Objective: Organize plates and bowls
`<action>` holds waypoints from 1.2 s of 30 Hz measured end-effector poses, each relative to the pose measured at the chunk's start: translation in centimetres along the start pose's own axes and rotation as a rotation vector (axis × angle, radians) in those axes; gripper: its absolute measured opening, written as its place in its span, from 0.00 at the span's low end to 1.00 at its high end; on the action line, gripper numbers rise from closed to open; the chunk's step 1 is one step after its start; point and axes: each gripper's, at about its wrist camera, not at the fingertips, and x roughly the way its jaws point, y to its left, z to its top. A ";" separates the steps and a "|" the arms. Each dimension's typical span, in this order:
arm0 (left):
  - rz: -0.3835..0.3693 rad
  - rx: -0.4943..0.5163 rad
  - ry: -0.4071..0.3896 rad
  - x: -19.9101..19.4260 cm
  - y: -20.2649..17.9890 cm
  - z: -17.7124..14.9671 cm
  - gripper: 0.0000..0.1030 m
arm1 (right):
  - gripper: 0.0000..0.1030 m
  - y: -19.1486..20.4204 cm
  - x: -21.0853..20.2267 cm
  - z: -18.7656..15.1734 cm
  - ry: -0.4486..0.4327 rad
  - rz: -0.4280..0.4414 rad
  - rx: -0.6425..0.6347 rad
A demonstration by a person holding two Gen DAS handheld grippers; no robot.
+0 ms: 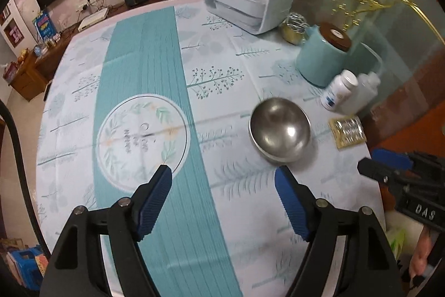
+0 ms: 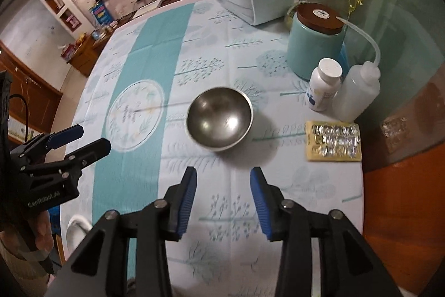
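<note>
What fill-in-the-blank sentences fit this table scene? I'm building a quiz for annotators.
1. The round stainless-steel bowl stands upright and is ____ inside.
2. The pale teal jar has a ____ lid.
3. The jaws of the right gripper and of the left gripper are both ____.
4. The foil blister pack lies on the bowl's ____ side.

Missing words: empty; brown; open; right

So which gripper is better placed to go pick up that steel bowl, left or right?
Probably the right gripper. Its open jaws point almost straight at the steel bowl, which sits just ahead of them. The left gripper, also open, has the bowl off toward its right finger, so it would need to shift sideways.
</note>
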 end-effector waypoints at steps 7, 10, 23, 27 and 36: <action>-0.003 -0.035 0.032 6.6 0.0 2.9 0.73 | 0.39 -2.2 5.0 2.9 0.021 -0.006 0.068; -0.012 -0.051 0.039 9.3 -0.4 3.6 0.73 | 0.39 -3.3 7.0 3.8 0.032 0.006 0.109; -0.086 -0.109 0.075 15.7 -2.1 3.9 0.73 | 0.39 -5.0 11.6 4.9 0.060 0.008 0.158; -0.116 -0.103 0.087 16.2 -2.1 3.6 0.60 | 0.39 -4.8 12.6 4.9 0.070 0.022 0.155; -0.186 -0.121 0.164 17.4 -1.7 2.6 0.10 | 0.11 -4.2 14.0 4.5 0.111 0.058 0.150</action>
